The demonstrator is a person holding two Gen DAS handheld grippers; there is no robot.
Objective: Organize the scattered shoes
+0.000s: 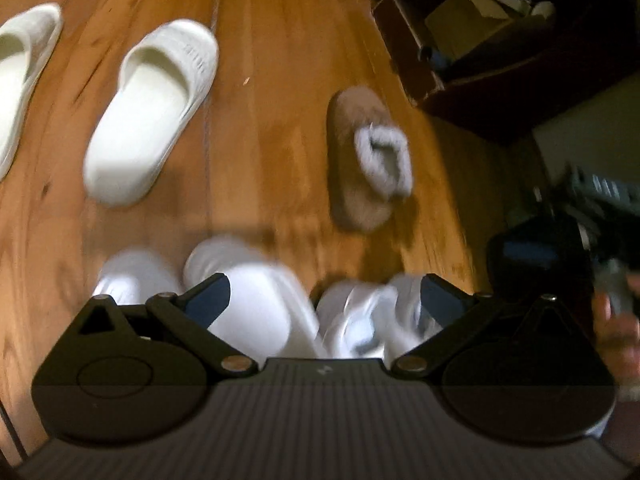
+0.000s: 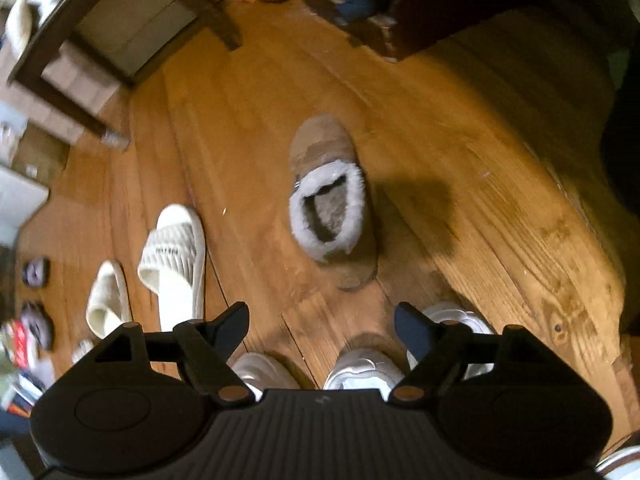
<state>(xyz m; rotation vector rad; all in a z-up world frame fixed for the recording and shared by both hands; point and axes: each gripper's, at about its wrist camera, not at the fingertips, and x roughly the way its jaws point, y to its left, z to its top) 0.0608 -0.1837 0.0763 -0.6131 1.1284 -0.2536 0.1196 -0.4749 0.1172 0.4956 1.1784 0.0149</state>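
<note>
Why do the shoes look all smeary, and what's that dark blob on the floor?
Left wrist view: motion blur smears the white sneakers behind the open left gripper most. Right wrist view: the tan fuzzy slipper is sharper; the dark blob beside it is a shadow on the wooden floor, which curves from fisheye distortion.

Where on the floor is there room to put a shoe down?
Bare wood floor lies right of the furry brown slipper, toward the dark furniture. A narrower strip runs between that slipper and the white slides. It is crowded near the white sneakers below both grippers.
</note>
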